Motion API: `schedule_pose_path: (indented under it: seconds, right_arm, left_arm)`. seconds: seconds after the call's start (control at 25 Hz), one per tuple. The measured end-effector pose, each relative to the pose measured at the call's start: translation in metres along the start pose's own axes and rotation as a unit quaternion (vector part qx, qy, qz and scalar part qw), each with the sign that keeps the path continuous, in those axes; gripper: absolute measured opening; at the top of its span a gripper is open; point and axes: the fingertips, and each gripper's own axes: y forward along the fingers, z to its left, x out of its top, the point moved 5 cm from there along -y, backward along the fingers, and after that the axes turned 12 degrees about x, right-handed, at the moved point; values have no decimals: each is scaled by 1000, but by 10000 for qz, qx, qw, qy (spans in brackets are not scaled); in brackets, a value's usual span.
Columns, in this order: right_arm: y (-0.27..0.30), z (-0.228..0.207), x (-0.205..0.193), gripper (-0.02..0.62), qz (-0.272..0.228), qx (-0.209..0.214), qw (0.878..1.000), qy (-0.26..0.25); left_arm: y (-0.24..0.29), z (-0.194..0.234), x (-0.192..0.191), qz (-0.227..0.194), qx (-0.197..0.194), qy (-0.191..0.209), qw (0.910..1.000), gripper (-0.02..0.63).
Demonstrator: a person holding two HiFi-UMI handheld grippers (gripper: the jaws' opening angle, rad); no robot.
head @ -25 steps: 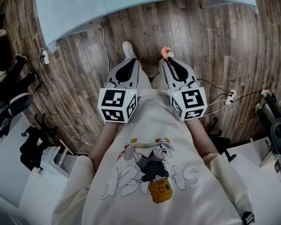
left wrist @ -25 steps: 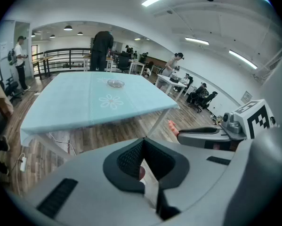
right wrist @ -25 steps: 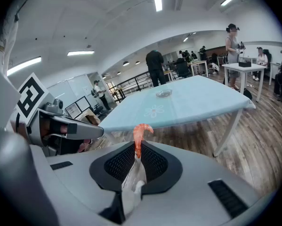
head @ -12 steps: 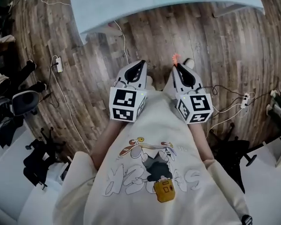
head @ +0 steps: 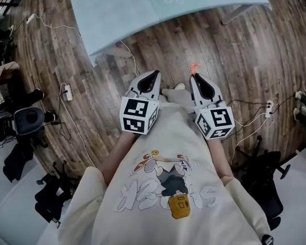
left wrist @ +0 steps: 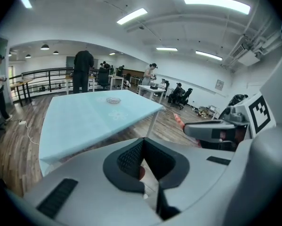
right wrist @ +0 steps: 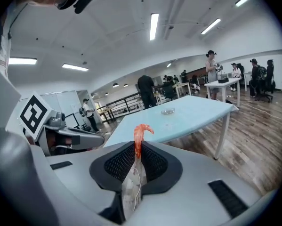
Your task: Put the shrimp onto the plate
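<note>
Fingers [right wrist: 118, 164] of our right gripper [right wrist: 137, 147] are clenched on the shrimp [right wrist: 139, 134]. They pinch its lower end between the black meshed pads, so the rest stands straight up out of them. We see a slim orange-pink body that curls over at the top into a small hook. From the head view the shrimp [head: 193, 68] shows only as a small orange stub poking past the far tip of the right gripper [head: 195, 77]. There it is held over the wood floor [head: 234, 45], on the near side of the table [head: 132, 14] and not above it. Our left gripper [head: 153, 75] is held level with the right one, to its left. In its own view the left gripper [left wrist: 143, 140] has its fingers [left wrist: 127, 158] pressed together at the tips with nothing gripped between them. The plate [right wrist: 167, 111], a small clear dish, sits far off on the pale blue table top, well apart from the shrimp. The left gripper view shows the plate [left wrist: 113, 100] too, just beyond a white flower print [left wrist: 117, 115] on the cloth. Each gripper carries a marker cube [head: 138, 115] at its near end, close against our cream shirt [head: 163, 152].
</note>
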Motion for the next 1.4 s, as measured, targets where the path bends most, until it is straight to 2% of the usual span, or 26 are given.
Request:
schedule_pose_path:
  seconds: [0.24, 0.4, 0.68, 1.0, 1.2, 1.4]
  right_arm:
    - [-11, -10, 25, 60, -399, 149, 9988, -247]
    - [-18, -23, 19, 60, -327, 132, 9994, -72]
    - [-4, -50, 12, 60, -160, -23, 9994, 319]
    - [38, -85, 46, 60, -144, -284, 9987, 408]
    - [89, -100, 85, 60, -181, -360, 9980, 485]
    - [135, -114, 129, 60, -268, -565, 9977, 278]
  left_arm:
    - [13, -26, 15, 13, 8, 51, 10000, 6]
    - [21, -50, 15, 203, -196, 131, 9995, 6]
    - [59, -61, 21, 516, -544, 295, 9967, 6]
    - [116, -36, 59, 479, -817, 250, 9952, 6]
    - [154, 12, 105, 272, -819, 122, 9962, 6]
    - [191, 60, 151, 28, -838, 34, 9965, 6]
